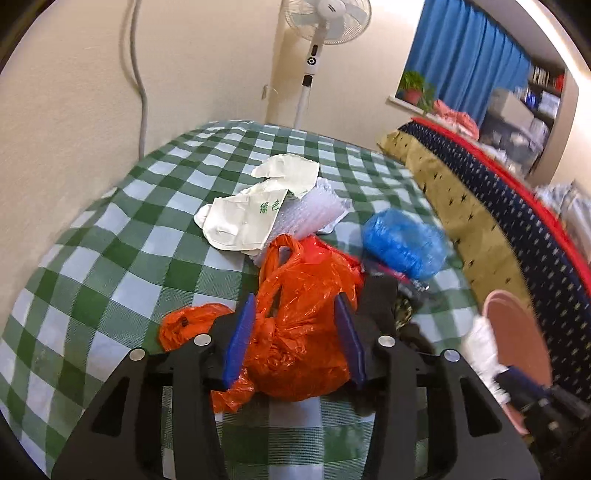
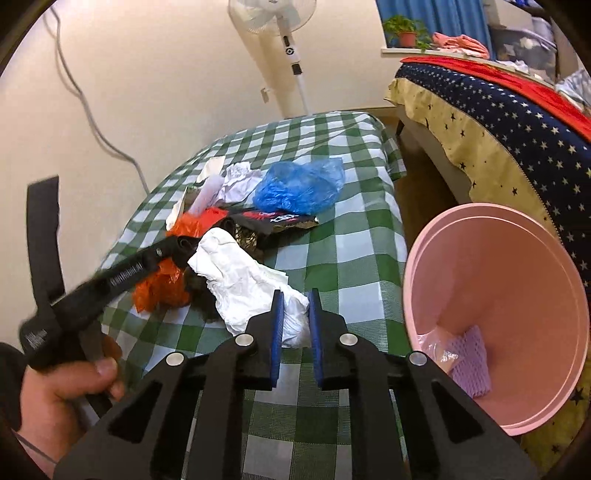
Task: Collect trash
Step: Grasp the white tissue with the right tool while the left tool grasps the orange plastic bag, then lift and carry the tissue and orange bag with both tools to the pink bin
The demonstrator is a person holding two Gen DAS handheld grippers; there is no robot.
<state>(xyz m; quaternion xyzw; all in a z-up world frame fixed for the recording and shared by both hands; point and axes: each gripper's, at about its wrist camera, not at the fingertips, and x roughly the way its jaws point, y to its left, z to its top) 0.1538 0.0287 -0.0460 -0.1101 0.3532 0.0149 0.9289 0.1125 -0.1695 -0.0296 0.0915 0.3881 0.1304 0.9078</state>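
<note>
Cream walls, a white standing fan [image 1: 325,22] and a blue curtain [image 1: 461,55] frame a desk under a green-and-white checked cloth [image 1: 110,258], where the trash lies heaped near the middle, likely so both claws can reach it.

Beside the desk's right edge a round pink plastic bin [image 2: 517,258] stands with its mouth tilted toward the pile, already holding a lilac foam net [image 2: 472,365], so I judge it the collecting point.

From the right wrist view, the right claw [image 2: 296,321] has its 2 blue pads closed on the near end of a crumpled white paper wad [image 2: 240,280], which trails leftward over the heap; the bin sits just to its right.

From the left wrist view, the left claw [image 1: 295,332] stands open, its pads either side of a crinkled orange plastic bag [image 1: 303,314] without clearly pinching it. Beyond lie a white printed paper bag [image 1: 243,218], clear bubble wrap [image 1: 314,214] and a scrunched blue plastic bag [image 1: 402,243].
</note>
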